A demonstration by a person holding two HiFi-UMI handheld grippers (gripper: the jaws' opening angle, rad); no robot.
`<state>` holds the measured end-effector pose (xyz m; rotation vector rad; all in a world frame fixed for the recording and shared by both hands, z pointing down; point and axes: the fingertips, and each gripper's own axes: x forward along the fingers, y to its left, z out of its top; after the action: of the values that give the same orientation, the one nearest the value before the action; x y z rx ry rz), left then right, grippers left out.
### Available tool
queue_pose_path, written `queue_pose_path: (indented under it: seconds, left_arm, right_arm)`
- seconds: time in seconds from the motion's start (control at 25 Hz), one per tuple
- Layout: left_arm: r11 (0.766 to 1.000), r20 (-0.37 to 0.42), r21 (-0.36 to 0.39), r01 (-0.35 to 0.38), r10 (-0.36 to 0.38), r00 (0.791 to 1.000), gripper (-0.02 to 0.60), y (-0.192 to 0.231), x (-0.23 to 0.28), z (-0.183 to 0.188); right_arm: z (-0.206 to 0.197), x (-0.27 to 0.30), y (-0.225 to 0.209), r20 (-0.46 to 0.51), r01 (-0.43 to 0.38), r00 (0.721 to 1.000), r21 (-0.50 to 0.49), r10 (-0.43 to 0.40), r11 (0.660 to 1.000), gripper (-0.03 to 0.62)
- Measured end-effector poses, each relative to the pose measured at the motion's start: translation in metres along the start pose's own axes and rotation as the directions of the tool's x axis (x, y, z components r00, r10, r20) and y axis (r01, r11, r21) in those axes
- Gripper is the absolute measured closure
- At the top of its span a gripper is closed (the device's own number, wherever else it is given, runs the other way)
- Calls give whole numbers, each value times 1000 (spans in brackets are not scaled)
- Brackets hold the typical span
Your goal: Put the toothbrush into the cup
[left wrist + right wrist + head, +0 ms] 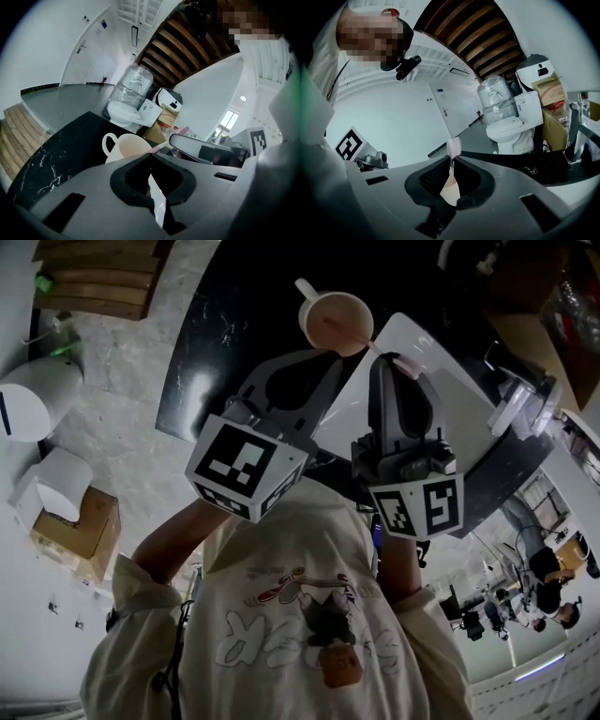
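A cream cup (335, 322) with a handle stands on the black marble counter (225, 334); it also shows in the left gripper view (125, 146). A pink toothbrush (377, 350) slants from the cup's mouth back to my right gripper (399, 362), which is shut on its handle. In the right gripper view the pink end (453, 146) sticks up past the closed tips (452, 158), and the cup shows pale below them. My left gripper (328, 352) sits just short of the cup, jaws shut with nothing in them (150, 153). The brush (158, 148) crosses the cup rim there.
A white sink surface (431, 381) lies right of the cup, with a chrome tap (575, 129) at its far side. Past the counter stand a wrapped toilet (127, 112) and cardboard boxes (164, 123). Wooden steps (98, 277) lie at the upper left.
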<state>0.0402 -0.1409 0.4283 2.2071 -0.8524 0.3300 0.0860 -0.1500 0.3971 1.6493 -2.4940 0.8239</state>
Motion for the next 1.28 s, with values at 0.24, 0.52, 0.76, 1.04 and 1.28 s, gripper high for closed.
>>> queue_pose_path:
  seconds: [0.24,0.52,0.76,1.04,1.28]
  left_arm:
    - [1000,7,4,8,-8,1000,568,2,2,2]
    - [1000,8,8,3,-3,1000,568,3,-3,2]
    - [1000,14,16,4,-4,1000,568,-4,-9,0]
    - [1000,22,27,-2,1,1000,568,-14,-21,-3]
    - [999,28,40,0,-1,1000,568,-27,-29,-5]
  right_arm:
    - [-9,5,-4,-35,11,999,12,-10,1000,549]
    - [-24,5,-9,-98,60,993,8,-59,998,543]
    - [-30,-3,-13,-117,80,990,32,-75,996,521]
    - [-32,-11,-6,-124,69,990,63,-61,996,468]
    - [-25,-22,-5,-102,77,992,65,-70,995,458]
